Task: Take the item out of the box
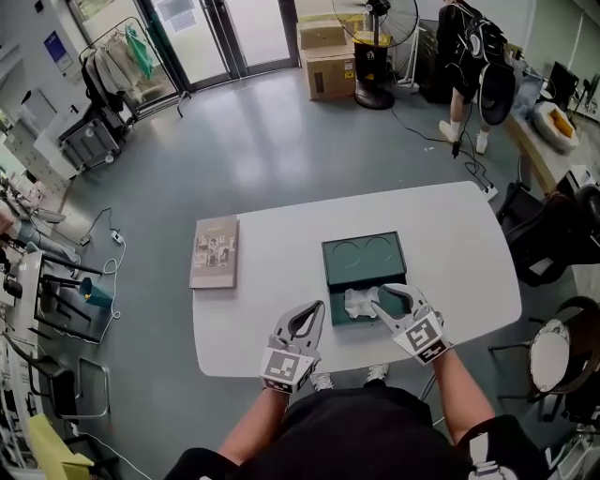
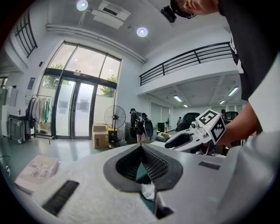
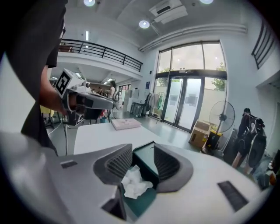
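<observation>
A dark green box point(image 1: 364, 253) lies open on the white table point(image 1: 281, 309), its lid flat at the back. Crumpled white paper point(image 1: 359, 303) sits in the near half. My right gripper point(image 1: 382, 296) hangs over that near half, open, its jaws spread either side of the box's edge point(image 3: 146, 164), with the paper point(image 3: 134, 183) just below the right gripper point(image 3: 143, 148). My left gripper point(image 1: 317, 309) is just left of the box, shut and empty. In the left gripper view the left gripper point(image 2: 141, 148) has its tips together, with the box point(image 2: 142, 173) and paper point(image 2: 148, 191) behind them.
A book point(image 1: 215, 251) lies at the table's far left edge. Dark chairs point(image 1: 553, 234) stand right of the table. Beyond it are a floor fan point(image 1: 375, 28), cardboard boxes point(image 1: 328, 61), a standing person point(image 1: 469, 66) and a clothes rack point(image 1: 117, 66).
</observation>
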Tool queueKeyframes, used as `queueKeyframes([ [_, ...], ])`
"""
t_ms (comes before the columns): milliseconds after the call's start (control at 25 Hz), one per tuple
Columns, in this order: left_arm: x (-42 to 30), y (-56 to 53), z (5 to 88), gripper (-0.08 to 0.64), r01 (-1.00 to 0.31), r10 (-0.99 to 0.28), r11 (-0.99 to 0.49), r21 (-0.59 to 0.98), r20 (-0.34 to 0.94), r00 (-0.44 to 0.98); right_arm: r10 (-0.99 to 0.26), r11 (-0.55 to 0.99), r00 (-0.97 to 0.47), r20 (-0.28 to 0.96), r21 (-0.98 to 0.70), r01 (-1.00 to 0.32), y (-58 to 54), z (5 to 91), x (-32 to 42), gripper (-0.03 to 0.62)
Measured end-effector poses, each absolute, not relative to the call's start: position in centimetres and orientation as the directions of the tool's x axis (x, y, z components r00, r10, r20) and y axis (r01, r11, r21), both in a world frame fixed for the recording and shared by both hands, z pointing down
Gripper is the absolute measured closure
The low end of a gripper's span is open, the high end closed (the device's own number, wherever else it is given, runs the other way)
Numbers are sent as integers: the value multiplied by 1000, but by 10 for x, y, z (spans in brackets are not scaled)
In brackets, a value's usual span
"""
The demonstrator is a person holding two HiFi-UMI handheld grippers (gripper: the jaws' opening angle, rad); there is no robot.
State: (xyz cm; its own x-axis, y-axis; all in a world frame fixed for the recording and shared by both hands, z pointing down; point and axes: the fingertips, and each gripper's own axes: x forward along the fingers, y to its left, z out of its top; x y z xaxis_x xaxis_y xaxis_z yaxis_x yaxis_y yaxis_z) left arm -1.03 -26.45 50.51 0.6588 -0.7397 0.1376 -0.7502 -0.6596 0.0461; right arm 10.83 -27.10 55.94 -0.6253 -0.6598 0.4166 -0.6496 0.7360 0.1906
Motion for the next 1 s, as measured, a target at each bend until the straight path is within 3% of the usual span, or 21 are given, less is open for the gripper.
queueKeyframes([
  [480, -25, -276, 525, 548, -816, -799, -578, 15, 194, 569, -390, 915, -577, 718, 230, -333, -278, 639, 100, 325],
  [1000, -31, -268, 533, 548, -835, -812, -547, 62, 204, 547, -245, 969, -457, 855, 202, -143, -285, 702, 88, 295],
])
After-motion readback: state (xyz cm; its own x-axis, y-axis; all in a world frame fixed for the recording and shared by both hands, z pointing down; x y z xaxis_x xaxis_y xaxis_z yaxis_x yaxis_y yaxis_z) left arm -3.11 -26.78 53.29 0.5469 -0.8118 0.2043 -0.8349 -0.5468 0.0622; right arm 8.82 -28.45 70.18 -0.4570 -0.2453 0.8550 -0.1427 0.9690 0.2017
